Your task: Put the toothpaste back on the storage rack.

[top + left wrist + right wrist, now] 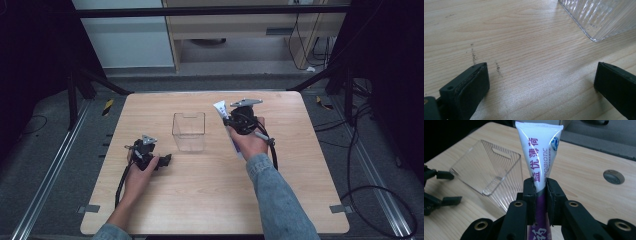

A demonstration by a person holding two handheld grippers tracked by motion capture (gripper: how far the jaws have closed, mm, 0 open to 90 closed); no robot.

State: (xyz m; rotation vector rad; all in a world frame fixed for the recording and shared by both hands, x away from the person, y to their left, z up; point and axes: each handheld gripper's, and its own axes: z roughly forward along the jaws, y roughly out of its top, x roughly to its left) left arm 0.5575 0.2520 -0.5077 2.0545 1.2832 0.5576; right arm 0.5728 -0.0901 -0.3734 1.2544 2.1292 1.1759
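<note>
Toothpaste tube [540,157] clamped mid-body in right gripper [540,187], long axis upright along the jaws, crimped end up, clear of the table [210,200]. Clear ribbed box [189,131] just beyond to that gripper's left. Left gripper [541,82] spread wide, empty, resting beside the box.

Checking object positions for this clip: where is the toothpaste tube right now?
The tube is clamped in the right gripper, off the table, just right of the clear box in the high view.
</note>
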